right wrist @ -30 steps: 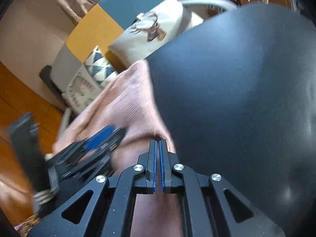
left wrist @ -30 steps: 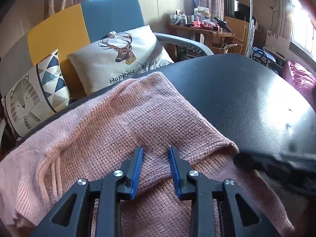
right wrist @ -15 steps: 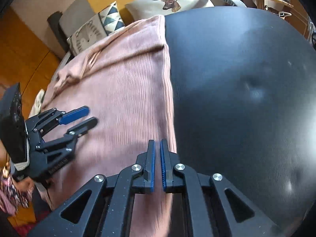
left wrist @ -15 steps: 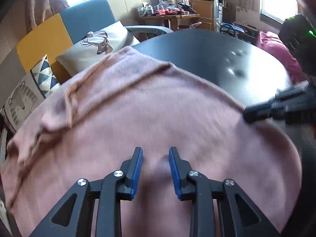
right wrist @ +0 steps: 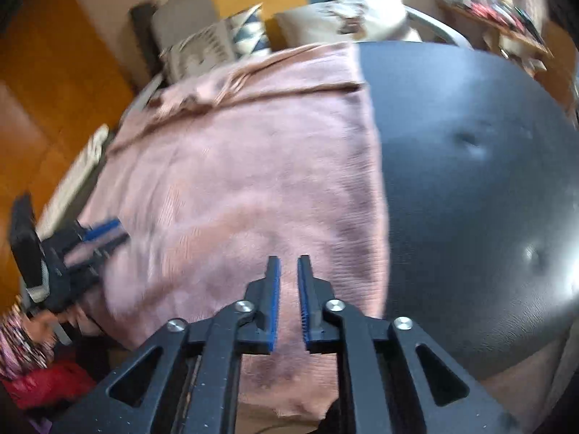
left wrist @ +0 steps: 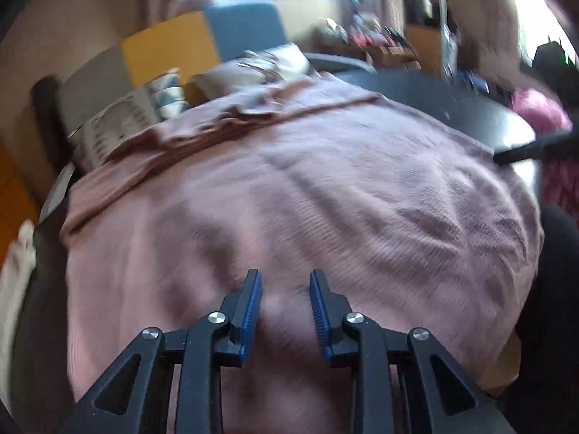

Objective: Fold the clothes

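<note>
A pink knitted sweater (left wrist: 307, 195) lies spread flat over the left part of a round black table (right wrist: 470, 166), its near hem hanging over the front edge. It also shows in the right wrist view (right wrist: 253, 166). Its sleeves lie bunched along the far edge (left wrist: 231, 123). My left gripper (left wrist: 285, 278) is open and empty above the near part of the sweater; it also shows in the right wrist view (right wrist: 105, 231). My right gripper (right wrist: 288, 266) is slightly open and empty above the sweater's near right part. Its tip shows at the right in the left wrist view (left wrist: 506, 157).
A sofa in grey, yellow and blue (left wrist: 173, 47) with several cushions (right wrist: 340, 18) stands behind the table. A cluttered desk (left wrist: 376, 43) is at the back right. A pink cloth (left wrist: 535, 112) lies beyond the table's right edge. Orange wooden floor (right wrist: 43, 72) is at the left.
The sweater has been spread out flat from its folded state. My right gripper has opened and let go of it. Both grippers have pulled back toward the near edge.
</note>
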A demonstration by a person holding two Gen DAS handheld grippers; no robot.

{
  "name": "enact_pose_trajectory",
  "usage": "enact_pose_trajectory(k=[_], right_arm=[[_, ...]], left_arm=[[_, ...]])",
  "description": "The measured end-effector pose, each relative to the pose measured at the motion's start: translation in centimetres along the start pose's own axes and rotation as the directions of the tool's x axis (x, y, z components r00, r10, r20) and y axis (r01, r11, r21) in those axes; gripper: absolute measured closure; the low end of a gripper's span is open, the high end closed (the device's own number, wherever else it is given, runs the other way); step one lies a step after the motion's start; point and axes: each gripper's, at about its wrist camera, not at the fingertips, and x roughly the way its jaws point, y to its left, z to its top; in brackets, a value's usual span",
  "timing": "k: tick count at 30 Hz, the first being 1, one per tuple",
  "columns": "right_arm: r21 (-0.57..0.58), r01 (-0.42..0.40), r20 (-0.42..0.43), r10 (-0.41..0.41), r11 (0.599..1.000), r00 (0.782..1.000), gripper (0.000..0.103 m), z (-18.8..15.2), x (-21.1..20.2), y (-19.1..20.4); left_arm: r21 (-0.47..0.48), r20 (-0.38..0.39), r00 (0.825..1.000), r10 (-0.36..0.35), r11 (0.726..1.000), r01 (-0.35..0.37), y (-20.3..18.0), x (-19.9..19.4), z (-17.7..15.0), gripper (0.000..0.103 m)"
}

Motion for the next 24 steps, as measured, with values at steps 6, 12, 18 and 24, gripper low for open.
enact_pose_trajectory(k=[6,12,18,24], right_arm=[[-0.044,0.033,-0.009,-0.033,0.999,0.999,0.085,-1.8,0.6,0.4],[-0.099,-0.029,0.019,0.031,0.995,0.999,0.085,-3.1,-1.5,2.0],[-0.184,0.052,-0.016,-0.056,0.982,0.998,0.085,-4.6,-0.2,2.3],[0.018,-0.098,0.032,0.097,0.995,0.995,0.084,-4.0,-2.8,-1.1]], left_arm=[[-0.107,0.027,0.999,-0.019,0.994,0.022,3.0,-2.2,-3.5,0.070],[-0.091,0.097,0.994,-0.042,0.995,0.051,3.3,-4.6,-5.5,0.070],[-0.011,0.073,0.996,0.058,0.998,-0.058,3.3,-4.1,-7.1,0.070],[-0.244,0.079,0.996,-0.037,0.968,0.056,8.6,-5.9,-6.7,0.070]])
